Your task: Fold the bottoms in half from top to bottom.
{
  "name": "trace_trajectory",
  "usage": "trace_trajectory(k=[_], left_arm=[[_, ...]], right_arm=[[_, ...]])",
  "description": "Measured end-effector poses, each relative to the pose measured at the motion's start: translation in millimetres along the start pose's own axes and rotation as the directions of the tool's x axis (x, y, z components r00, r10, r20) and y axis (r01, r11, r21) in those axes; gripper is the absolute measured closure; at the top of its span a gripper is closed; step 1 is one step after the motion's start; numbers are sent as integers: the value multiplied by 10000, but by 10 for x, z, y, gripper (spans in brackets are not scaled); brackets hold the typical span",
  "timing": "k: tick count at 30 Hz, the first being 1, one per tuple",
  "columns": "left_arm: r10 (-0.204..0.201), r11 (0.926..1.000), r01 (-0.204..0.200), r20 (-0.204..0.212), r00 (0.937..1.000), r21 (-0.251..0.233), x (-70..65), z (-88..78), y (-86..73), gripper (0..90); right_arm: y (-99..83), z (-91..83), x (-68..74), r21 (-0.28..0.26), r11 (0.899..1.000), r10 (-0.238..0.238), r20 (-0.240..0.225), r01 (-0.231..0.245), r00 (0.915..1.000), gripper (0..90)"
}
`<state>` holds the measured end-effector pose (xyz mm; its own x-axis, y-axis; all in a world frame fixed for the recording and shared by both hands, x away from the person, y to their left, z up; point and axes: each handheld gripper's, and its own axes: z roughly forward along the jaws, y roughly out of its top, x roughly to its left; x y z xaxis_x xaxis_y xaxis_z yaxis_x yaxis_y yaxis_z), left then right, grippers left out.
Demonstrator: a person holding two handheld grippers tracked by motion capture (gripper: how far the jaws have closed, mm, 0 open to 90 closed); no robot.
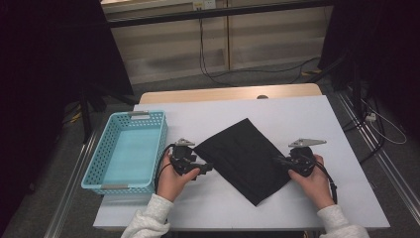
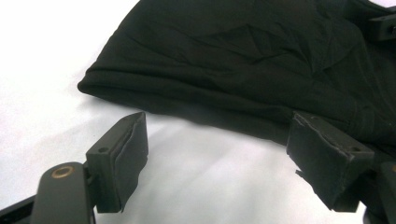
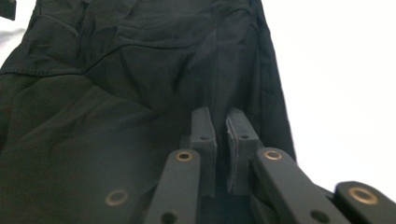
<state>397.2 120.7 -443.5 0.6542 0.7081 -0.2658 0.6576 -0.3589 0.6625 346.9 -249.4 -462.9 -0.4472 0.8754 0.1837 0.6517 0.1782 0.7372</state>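
Observation:
A folded black cloth (image 1: 242, 156) lies as a diamond on the white table (image 1: 307, 119). My left gripper (image 1: 208, 167) sits at the cloth's left corner with its jaws wide open. In the left gripper view the cloth's folded edge (image 2: 233, 60) lies just beyond the gripper (image 2: 219, 135), and nothing is between its pads. My right gripper (image 1: 280, 159) is at the cloth's right corner. In the right gripper view its jaws (image 3: 219, 116) stand almost together, pinching a fold at the edge of the black cloth (image 3: 116, 70).
A light blue plastic basket (image 1: 130, 115) stands empty on the table's left side, close to my left hand. Bare white table surface lies in front of and behind the cloth. Dark stands and cables sit on the floor beyond the table.

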Motion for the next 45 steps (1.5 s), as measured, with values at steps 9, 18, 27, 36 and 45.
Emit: trace_trajectory(k=[9,18,27,36,45], left_arm=[[-70,10000,70,36,10000,-7,9,-7,0,209],[-54,9999,53,-44,10000,-144,41,-18,14,210],[-47,9999,45,-154,9999,-139,59,6,38,201],[-44,9998,40,-205,9998,-196,78,-8,53,198],[13,9997,-19,-243,9997,-236,91,-10,68,193]], right_arm=[[155,-176,103,-529,9986,-53,-412,31,9991,843],[86,-322,126,-399,9992,24,-140,-29,9999,837],[-69,-328,9,-496,9988,1,807,39,9967,575],[-189,-182,-83,-55,10000,80,1207,-73,9927,380],[-254,-204,-47,-279,9995,153,1202,-120,9926,452]])
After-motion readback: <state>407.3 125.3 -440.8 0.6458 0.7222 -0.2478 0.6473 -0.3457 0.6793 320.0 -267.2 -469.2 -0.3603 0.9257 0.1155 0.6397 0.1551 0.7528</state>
